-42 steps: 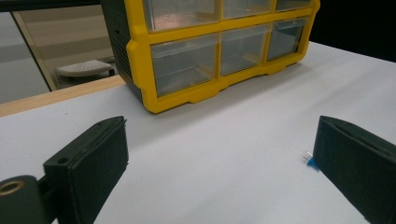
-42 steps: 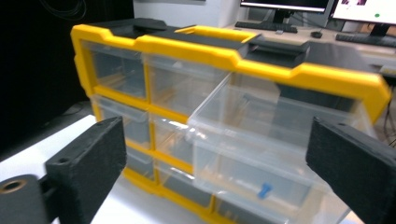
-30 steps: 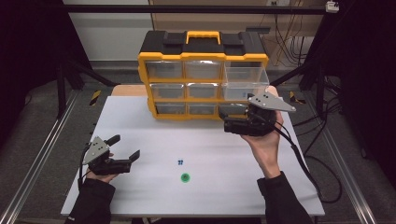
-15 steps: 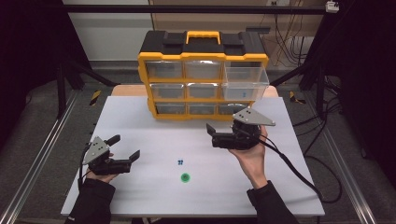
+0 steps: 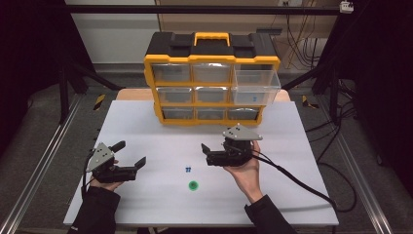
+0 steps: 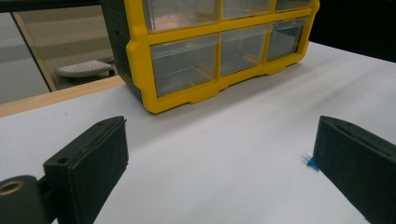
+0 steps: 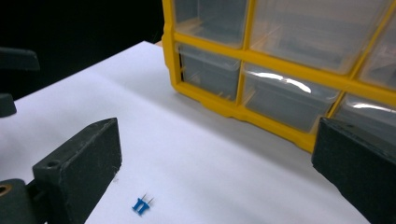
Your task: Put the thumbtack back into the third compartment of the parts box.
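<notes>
A small blue two-pin part (image 5: 188,169) lies on the white table (image 5: 292,195), just behind a green dot (image 5: 193,185). My right gripper (image 5: 206,154) hovers low to the right of the part, pointing left, jaws wide open and empty. In the right gripper view the part (image 7: 141,204) lies low between the jaws, nearer the left one. My left gripper (image 5: 130,153) rests open at the table's left, aimed right. In the left gripper view the part (image 6: 309,161) peeks out beside the right jaw. A yellow and black drawer organizer (image 5: 212,78) stands at the back.
One clear drawer (image 5: 255,87) at the organizer's right side is pulled out, with a small blue item inside. The other drawers are shut. A black cable (image 5: 302,185) trails from the right gripper over the table's right edge. Dark frame posts flank the table.
My right gripper has come down and to the left, from in front of the pulled-out drawer to the middle of the table near the blue part. The left gripper has stayed put.
</notes>
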Available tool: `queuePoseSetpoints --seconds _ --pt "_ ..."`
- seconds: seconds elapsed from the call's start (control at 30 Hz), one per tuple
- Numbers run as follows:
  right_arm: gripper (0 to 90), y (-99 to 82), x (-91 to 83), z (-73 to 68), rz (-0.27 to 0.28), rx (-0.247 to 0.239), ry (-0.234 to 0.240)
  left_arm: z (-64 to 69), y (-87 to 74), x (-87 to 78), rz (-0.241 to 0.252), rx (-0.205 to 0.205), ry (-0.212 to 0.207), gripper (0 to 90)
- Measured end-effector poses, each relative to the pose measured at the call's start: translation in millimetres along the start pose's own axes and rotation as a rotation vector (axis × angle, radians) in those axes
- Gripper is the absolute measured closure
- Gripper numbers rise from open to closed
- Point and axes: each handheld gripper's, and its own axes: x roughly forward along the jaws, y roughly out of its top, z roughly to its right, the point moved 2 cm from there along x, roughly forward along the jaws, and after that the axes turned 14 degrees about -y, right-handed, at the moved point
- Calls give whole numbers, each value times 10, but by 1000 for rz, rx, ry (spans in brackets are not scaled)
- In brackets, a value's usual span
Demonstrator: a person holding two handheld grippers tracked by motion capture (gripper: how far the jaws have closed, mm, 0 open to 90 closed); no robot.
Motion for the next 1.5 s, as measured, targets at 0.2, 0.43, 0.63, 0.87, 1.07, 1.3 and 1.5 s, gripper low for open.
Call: queuePoseSetpoints --seconds 0.2,0.43,0.63,0.87,1.07,1.3,1.5 --pt "23 -123 103 -114 -35 -19 17 0 -1 2 -1 0 0 25" --pt "32 -274 230 -250 -82 -17 25 -6 -4 2 -1 1 1 25" --pt "42 -408 366 -339 -125 -27 37 -11 -6 -4 1 -5 4 25" --pt "63 -526 469 -448 -170 -38 41 -11 -6 -4 0 -4 4 25" --pt "90 -617 558 -526 -203 -61 52 -12 -8 -1 -2 -1 4 25" --pt "151 -736 657 -580 -243 -74 55 -12 -8 0 -2 -1 3 25" --pt "232 -798 702 -621 -270 -102 52 -11 -8 2 -4 0 3 25"
